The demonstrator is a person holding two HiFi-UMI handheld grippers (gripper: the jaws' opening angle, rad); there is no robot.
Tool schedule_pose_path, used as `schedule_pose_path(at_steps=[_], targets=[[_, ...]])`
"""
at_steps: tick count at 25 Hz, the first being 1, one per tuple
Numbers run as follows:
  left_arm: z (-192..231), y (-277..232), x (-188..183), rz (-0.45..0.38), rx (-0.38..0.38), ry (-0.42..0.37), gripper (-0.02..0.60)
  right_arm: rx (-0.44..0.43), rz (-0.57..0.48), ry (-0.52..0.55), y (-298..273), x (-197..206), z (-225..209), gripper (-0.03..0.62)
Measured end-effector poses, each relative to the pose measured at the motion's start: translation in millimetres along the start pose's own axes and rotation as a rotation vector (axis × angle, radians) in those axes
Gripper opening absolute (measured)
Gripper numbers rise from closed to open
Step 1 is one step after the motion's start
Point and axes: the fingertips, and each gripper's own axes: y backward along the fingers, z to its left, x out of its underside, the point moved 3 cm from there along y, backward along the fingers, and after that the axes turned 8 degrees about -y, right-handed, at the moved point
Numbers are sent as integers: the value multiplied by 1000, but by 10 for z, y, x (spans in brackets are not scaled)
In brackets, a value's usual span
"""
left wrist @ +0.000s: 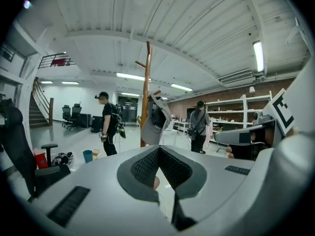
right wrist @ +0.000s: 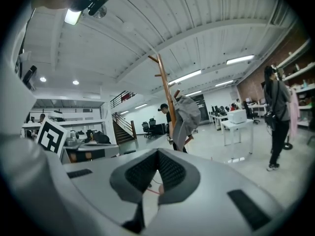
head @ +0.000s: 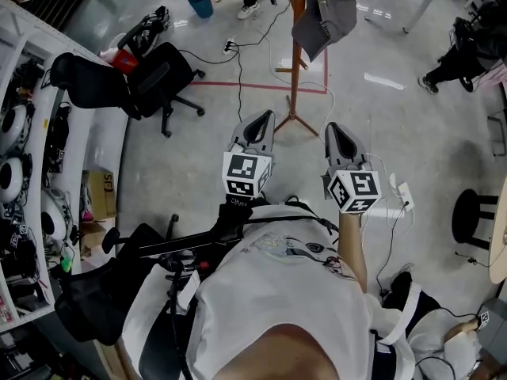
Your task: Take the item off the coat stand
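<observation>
Open grey floor (head: 396, 133) here; I see the grey fabric cap (head: 325, 14) hanging brim-down on the far wooden coat stand (head: 298, 62). My left gripper (head: 261, 119) and right gripper (head: 334, 129) are closed, empty.

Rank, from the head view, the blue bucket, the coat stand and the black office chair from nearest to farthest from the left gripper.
1. The coat stand, just ahead and slightly right of the left gripper.
2. The black office chair, ahead on the left.
3. The blue bucket, far ahead on the left, beyond the chair.
</observation>
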Motion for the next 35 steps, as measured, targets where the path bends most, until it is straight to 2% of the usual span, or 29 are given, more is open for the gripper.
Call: schedule_pose_path(at_steps=[5, 11, 21, 27, 32, 35], targets=[[-107, -21, 103, 41, -9, 3, 3, 8, 30, -37, -24, 85, -184, 5], [111, -34, 322, 99, -33, 21, 3, 17, 71, -62, -268, 240, -195, 5], [650, -649, 225, 62, 27, 26, 3, 68, 53, -61, -973, 80, -280, 5], [943, -951, 219, 79, 69, 20, 3, 110, 44, -73, -1349, 1, -302, 5], [1039, -1143, 229, 85, 117, 15, 3, 178, 41, -81, -1492, -24, -386, 5], [981, -1252, 248, 97, 136, 14, 3, 217, 34, -121, -1482, -45, -525, 5]])
